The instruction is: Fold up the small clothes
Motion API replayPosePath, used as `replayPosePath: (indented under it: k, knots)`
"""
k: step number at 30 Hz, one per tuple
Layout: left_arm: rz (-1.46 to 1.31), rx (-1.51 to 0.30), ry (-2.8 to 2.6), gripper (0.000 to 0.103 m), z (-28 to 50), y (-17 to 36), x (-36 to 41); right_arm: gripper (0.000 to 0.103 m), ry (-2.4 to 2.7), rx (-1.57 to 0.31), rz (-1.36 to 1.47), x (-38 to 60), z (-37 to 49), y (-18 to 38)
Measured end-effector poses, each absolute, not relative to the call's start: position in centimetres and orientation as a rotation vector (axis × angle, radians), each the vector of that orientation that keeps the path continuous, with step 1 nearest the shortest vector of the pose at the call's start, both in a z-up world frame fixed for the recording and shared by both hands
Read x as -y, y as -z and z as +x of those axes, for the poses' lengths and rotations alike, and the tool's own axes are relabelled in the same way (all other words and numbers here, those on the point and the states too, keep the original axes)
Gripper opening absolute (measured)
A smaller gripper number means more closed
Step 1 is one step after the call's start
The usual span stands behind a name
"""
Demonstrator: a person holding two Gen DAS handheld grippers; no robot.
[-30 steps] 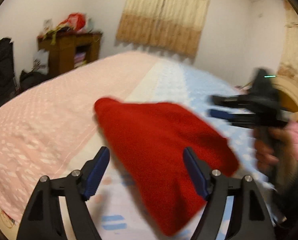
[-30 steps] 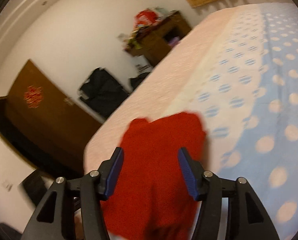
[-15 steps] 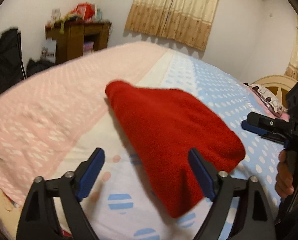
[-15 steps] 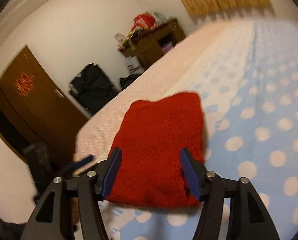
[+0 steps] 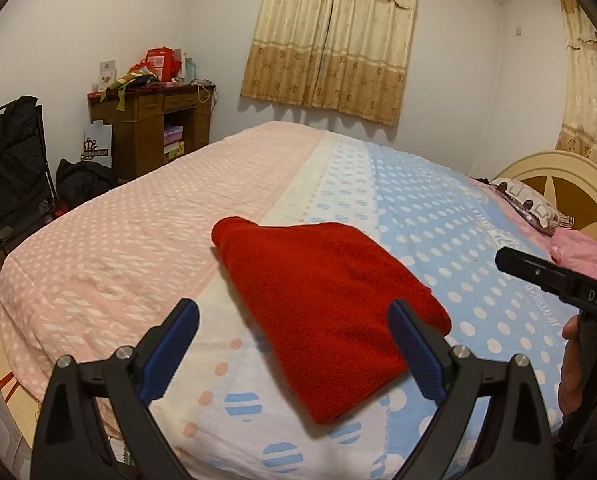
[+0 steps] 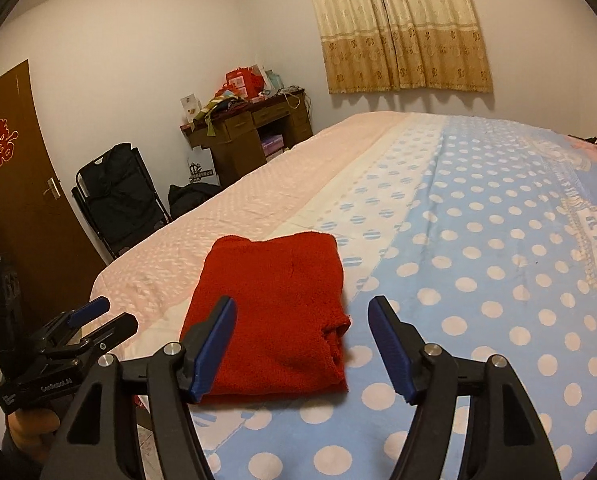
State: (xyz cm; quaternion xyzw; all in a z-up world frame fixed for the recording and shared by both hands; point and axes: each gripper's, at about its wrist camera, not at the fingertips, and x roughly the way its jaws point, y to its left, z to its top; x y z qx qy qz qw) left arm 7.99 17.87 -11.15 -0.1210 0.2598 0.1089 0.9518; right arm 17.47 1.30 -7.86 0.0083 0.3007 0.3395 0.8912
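Backing off now: both grippers, left gripper (image 5: 294, 350) & right gripper (image 6: 302, 346), just opened wide, nothing in them. Red garment (image 6: 274, 312), prob a sweater, lies folded on the bed (image 6: 478, 280). Fold looks done imo.

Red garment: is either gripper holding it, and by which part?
Neither. The red garment lies folded on the bed; left gripper and right gripper are open, clear of it.

The bed (image 6: 478, 260) is open all around the folded red cloth (image 6: 274, 312). Only pillows (image 5: 538, 208) near the headboard (image 5: 558, 172) take room, well apart.
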Motion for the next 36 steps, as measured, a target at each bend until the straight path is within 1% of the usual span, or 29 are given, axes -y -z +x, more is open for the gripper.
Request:
replayPosePath:
  k: [14,36]
  knots:
    - [-0.234,-0.503,-0.215,0.098,7.5,10.3,-17.0,0.07,-0.71,-0.621,0.004,-1.4,15.6,7.4]
    - [-0.226,-0.51,-0.216,0.098,7.7,10.3,-16.6,0.07,-0.718,-0.639,0.009,-1.7,15.3,8.2]
